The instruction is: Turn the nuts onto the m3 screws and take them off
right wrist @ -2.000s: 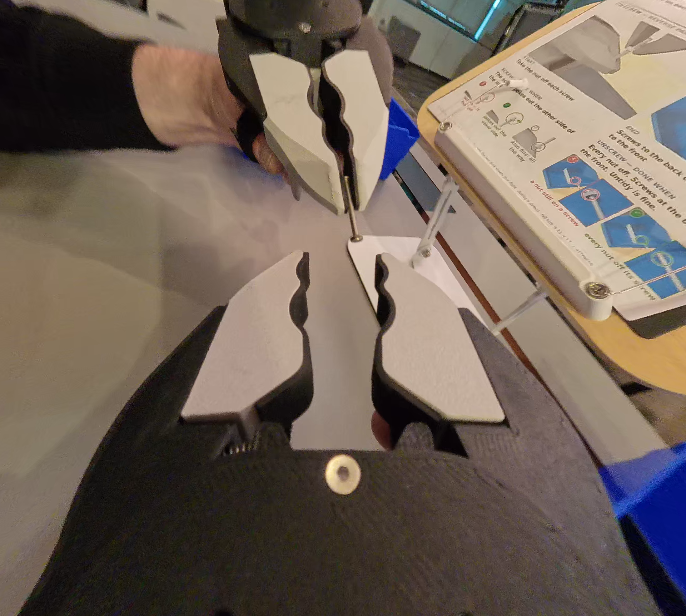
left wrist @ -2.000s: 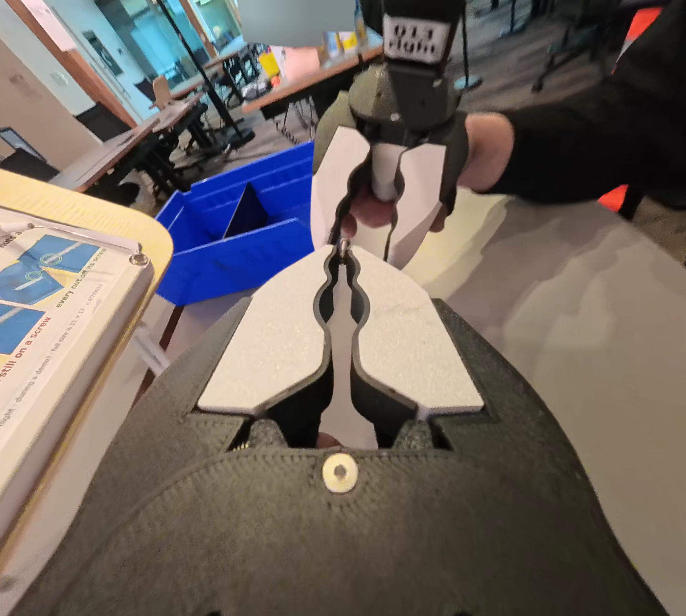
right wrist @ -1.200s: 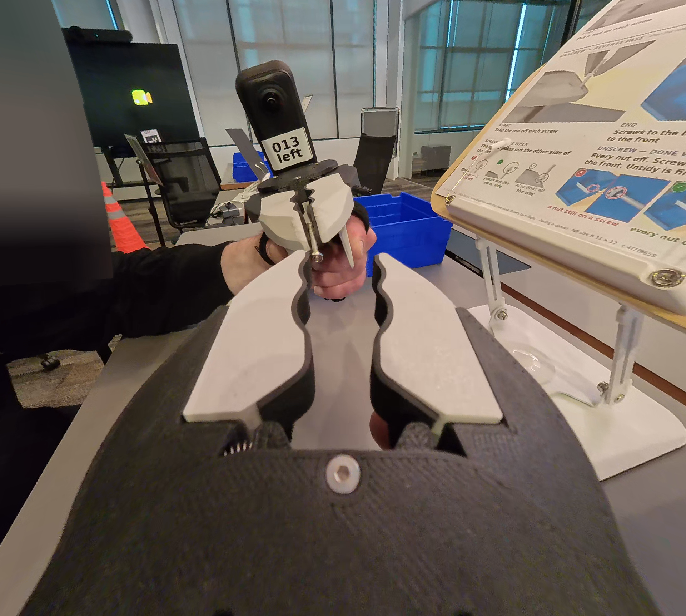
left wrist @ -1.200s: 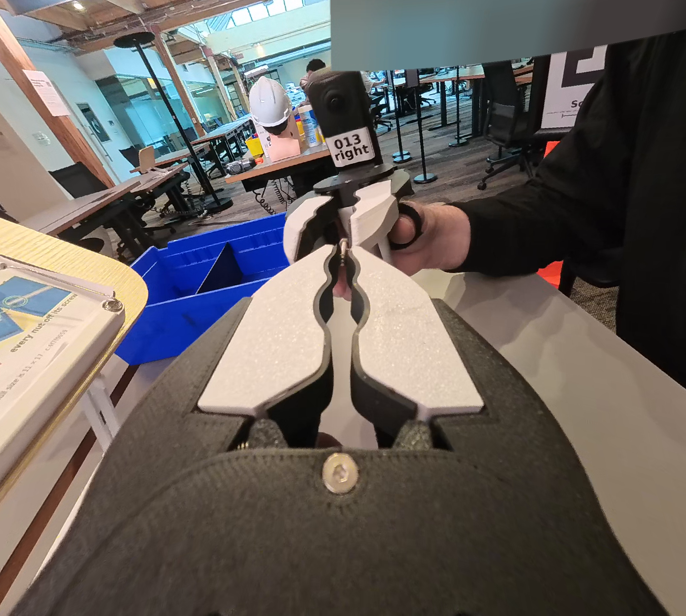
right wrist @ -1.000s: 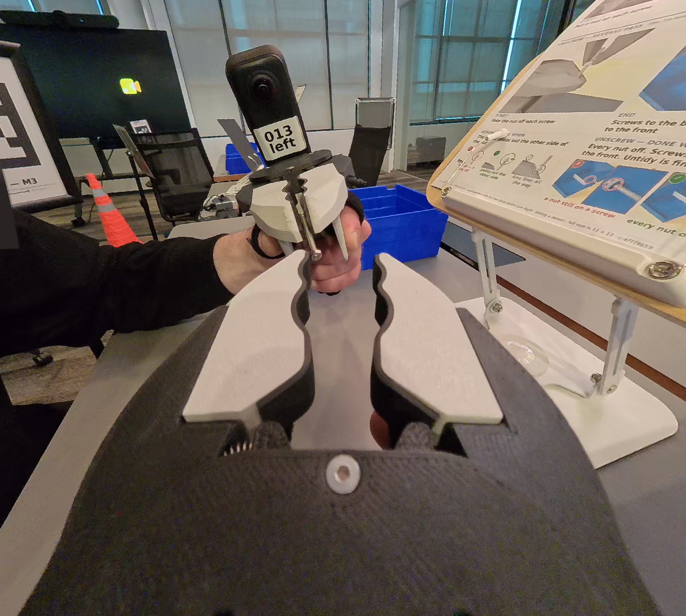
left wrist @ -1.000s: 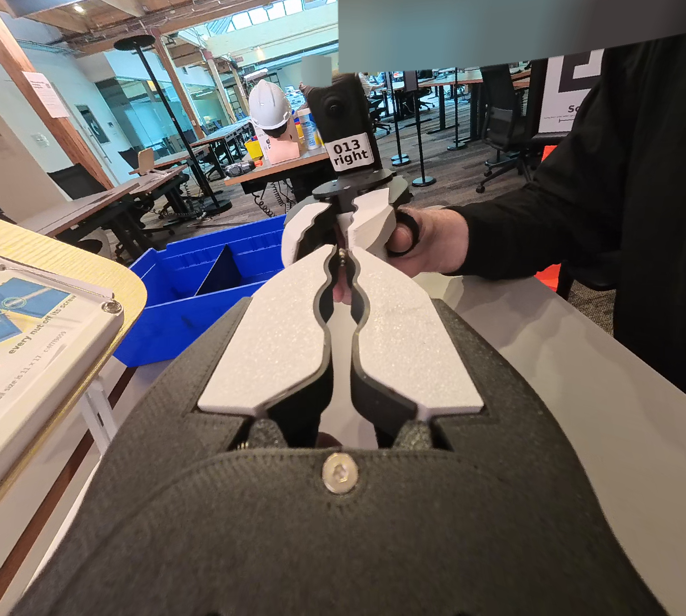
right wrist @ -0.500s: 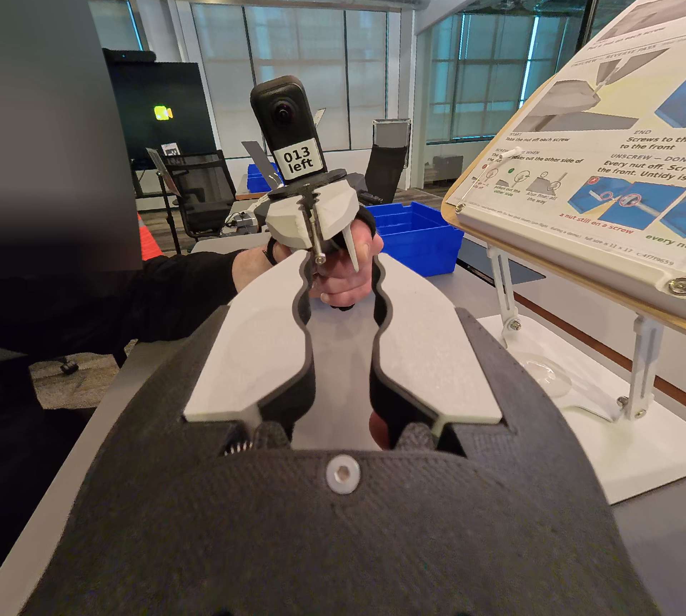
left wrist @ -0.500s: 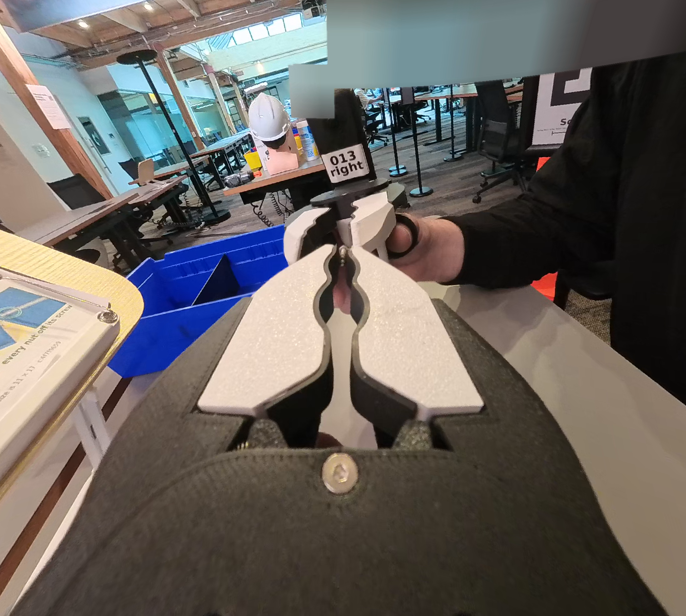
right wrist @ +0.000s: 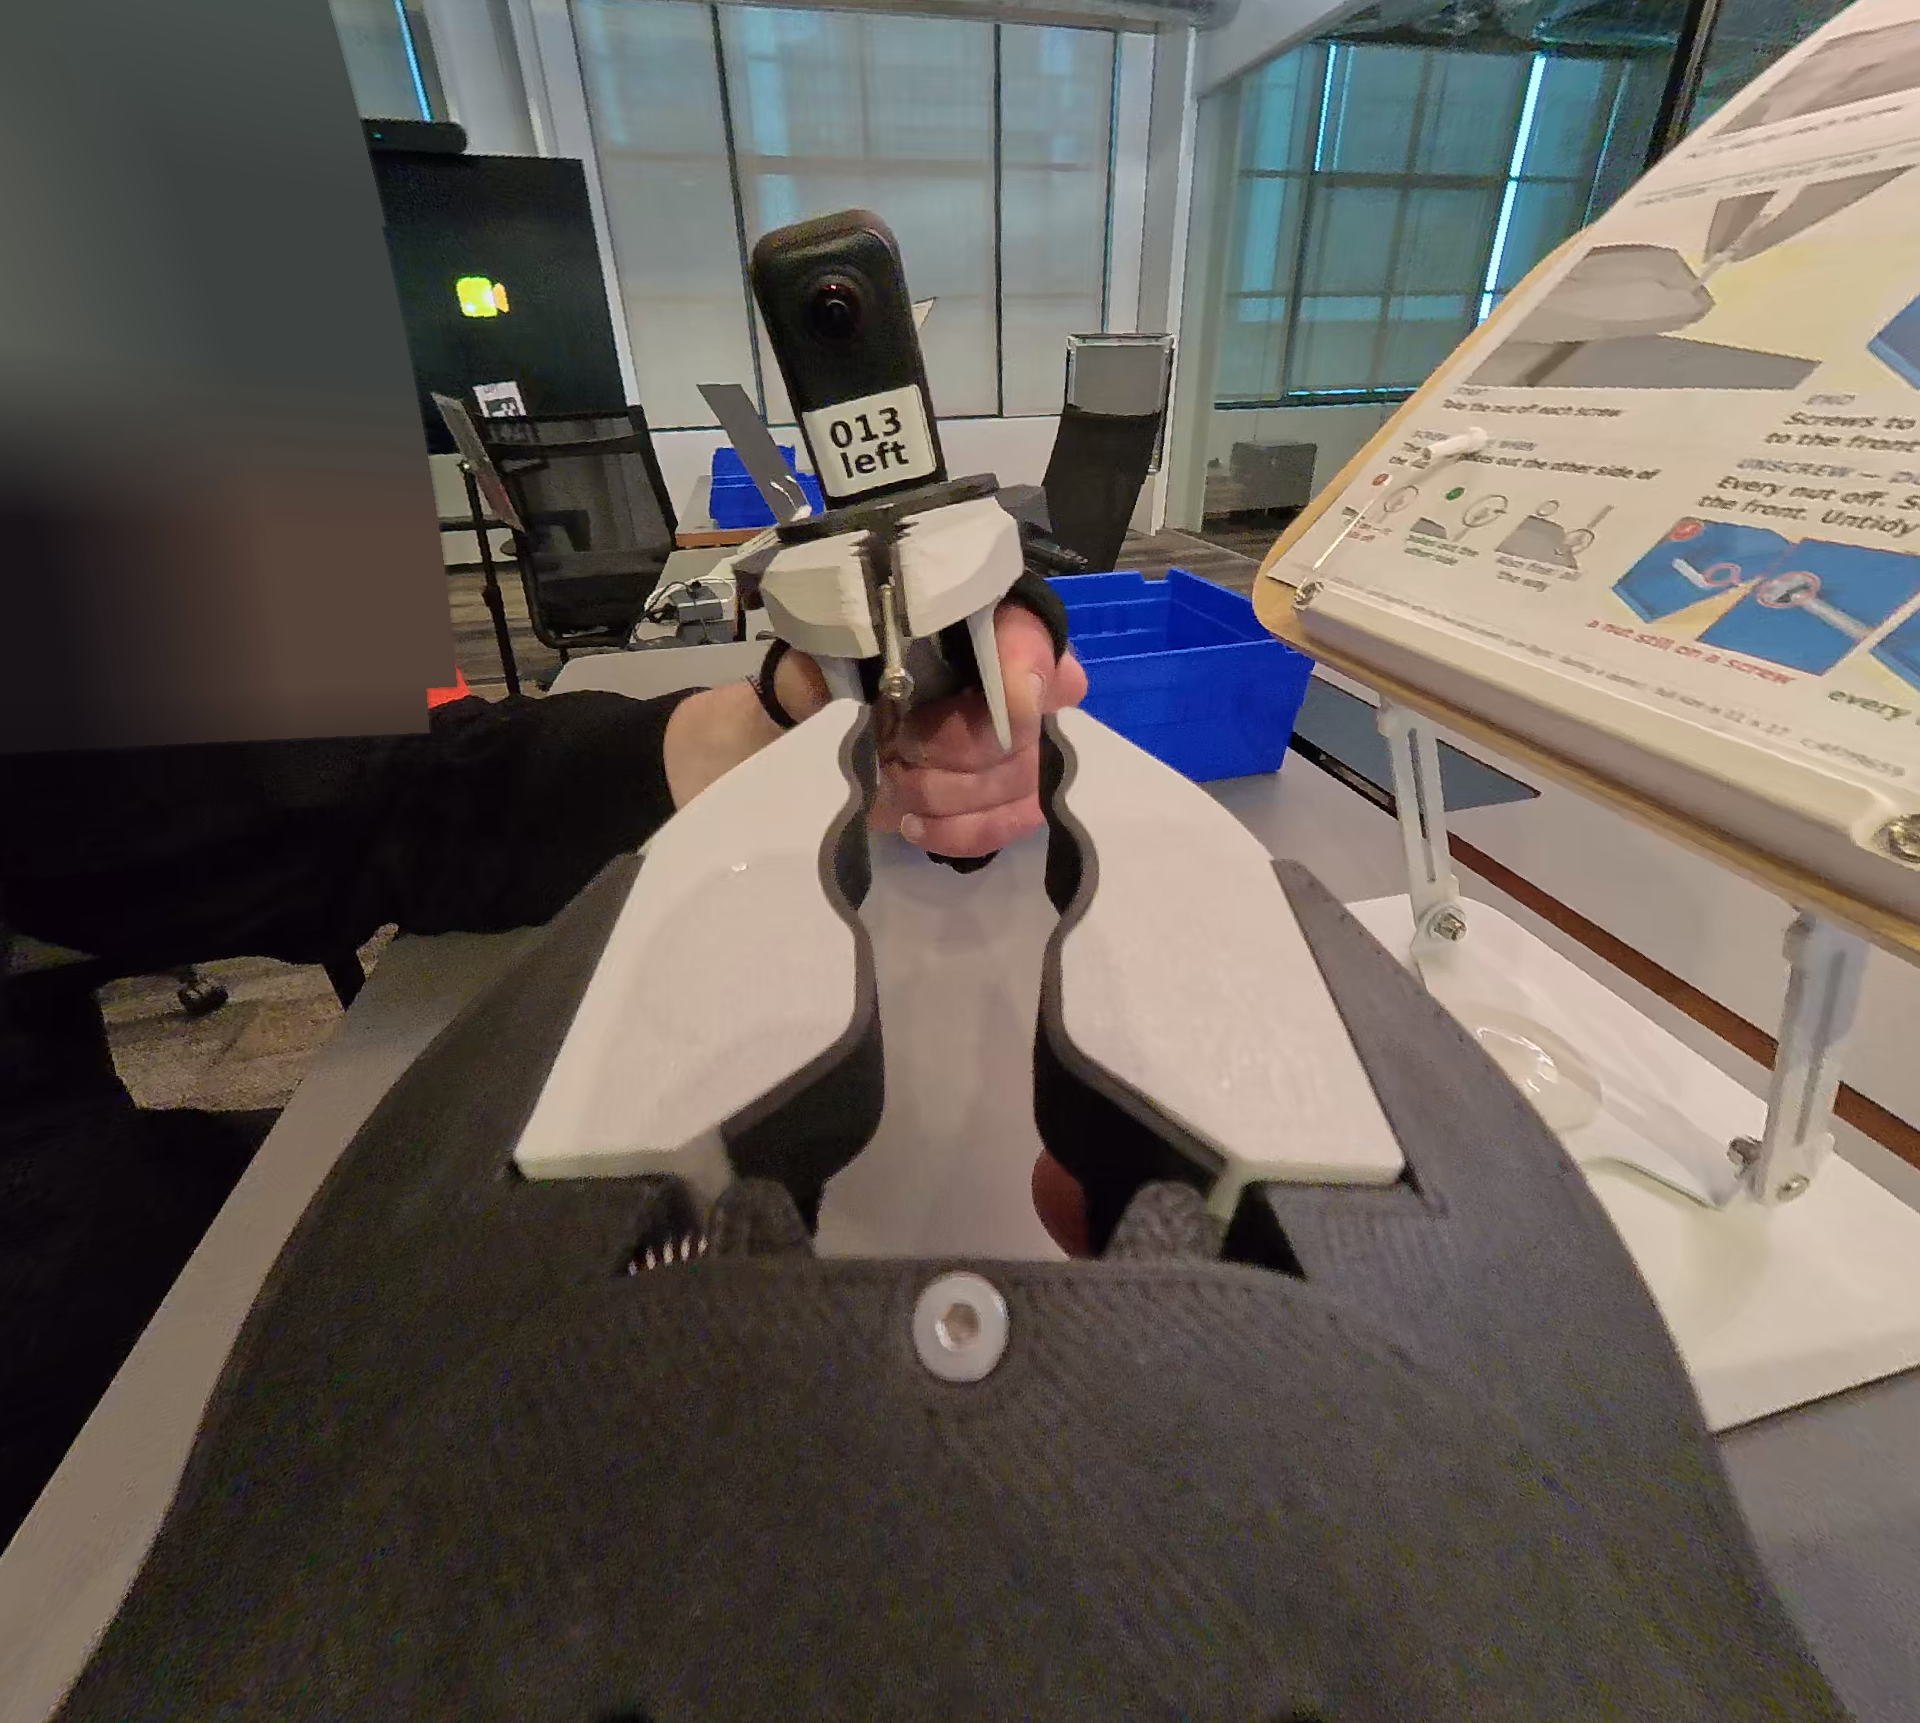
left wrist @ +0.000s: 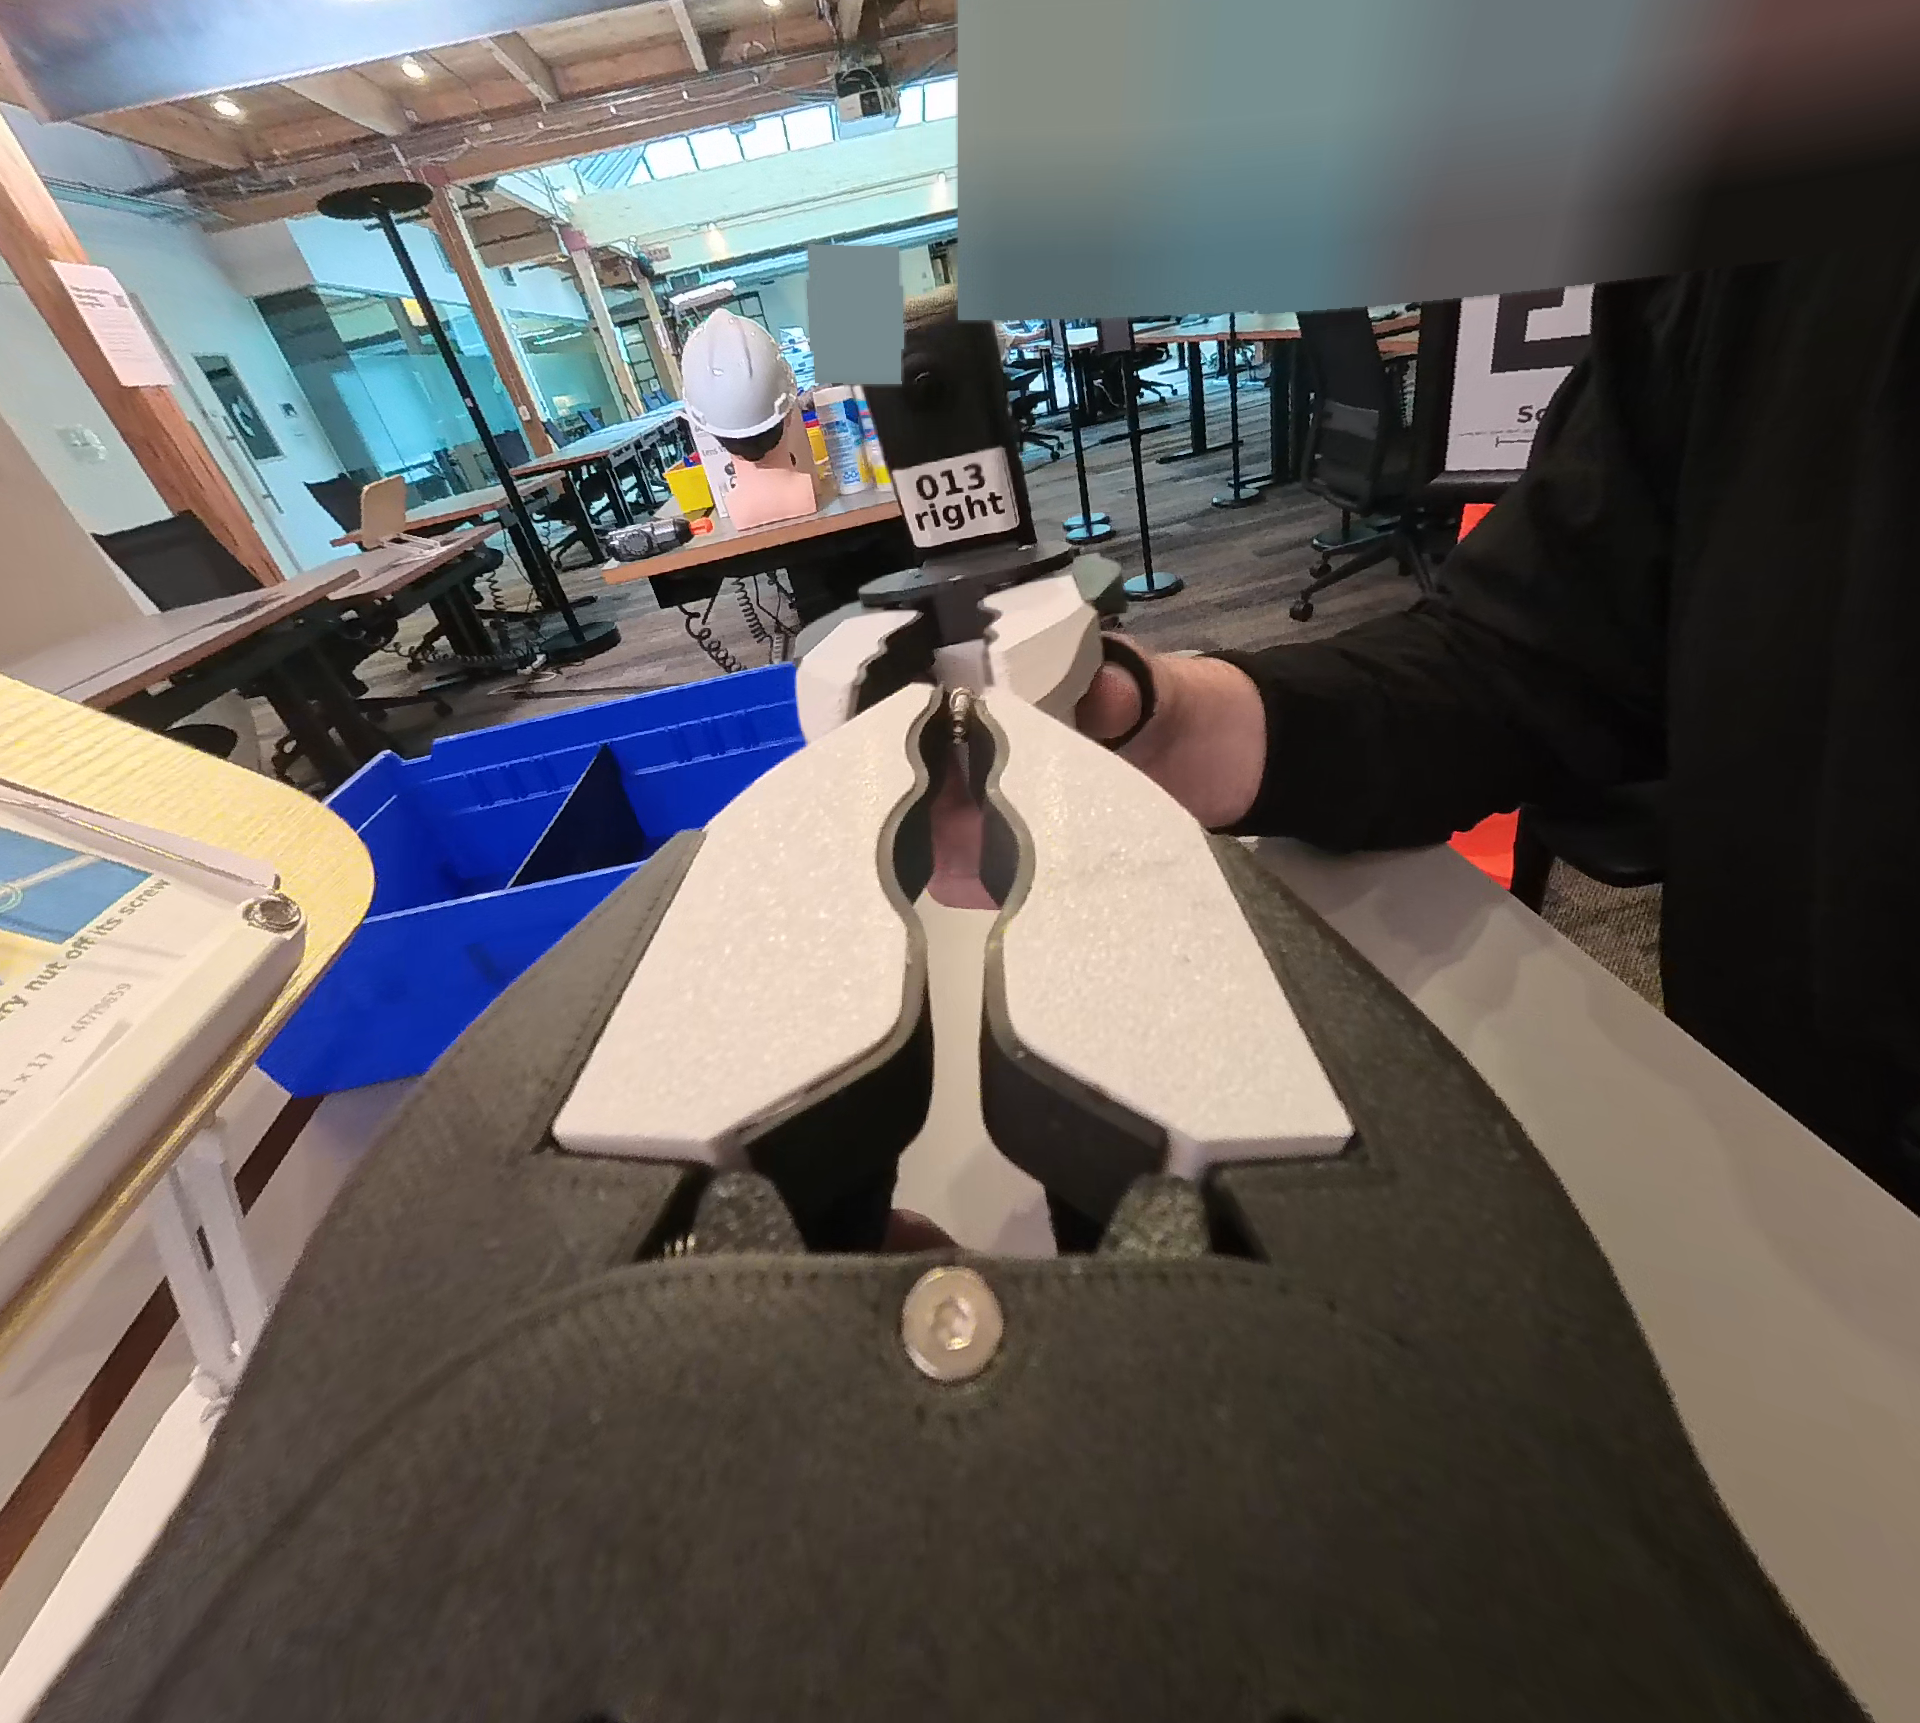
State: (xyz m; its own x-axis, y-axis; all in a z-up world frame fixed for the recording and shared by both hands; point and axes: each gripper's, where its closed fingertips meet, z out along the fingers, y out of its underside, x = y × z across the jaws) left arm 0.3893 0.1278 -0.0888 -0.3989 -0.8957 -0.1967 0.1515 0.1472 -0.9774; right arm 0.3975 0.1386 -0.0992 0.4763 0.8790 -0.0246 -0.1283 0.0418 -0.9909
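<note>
We hold both grippers up above the grey table (left wrist: 1558, 1050), facing each other. Our left gripper (left wrist: 961, 717) has its fingers pressed together on a thin m3 screw (left wrist: 960, 713), pinched at the very tips; in the right wrist view the same screw (right wrist: 891, 634) runs down between those closed fingers, its lower end sticking out with a small wider piece on it, which may be the nut or the screw's head, since it is too small for us to tell. Our right gripper (right wrist: 951, 728) is spread, nothing between its fingers, and its left fingertip (right wrist: 842, 738) sits just beside the screw's lower end; whether they touch we cannot tell. A blue bin (left wrist: 540, 852) with a divider stands on the table beyond the left gripper. To the right of the right gripper, a tilted instruction board (right wrist: 1662, 582) rests on a white stand (right wrist: 1662, 1310).
</note>
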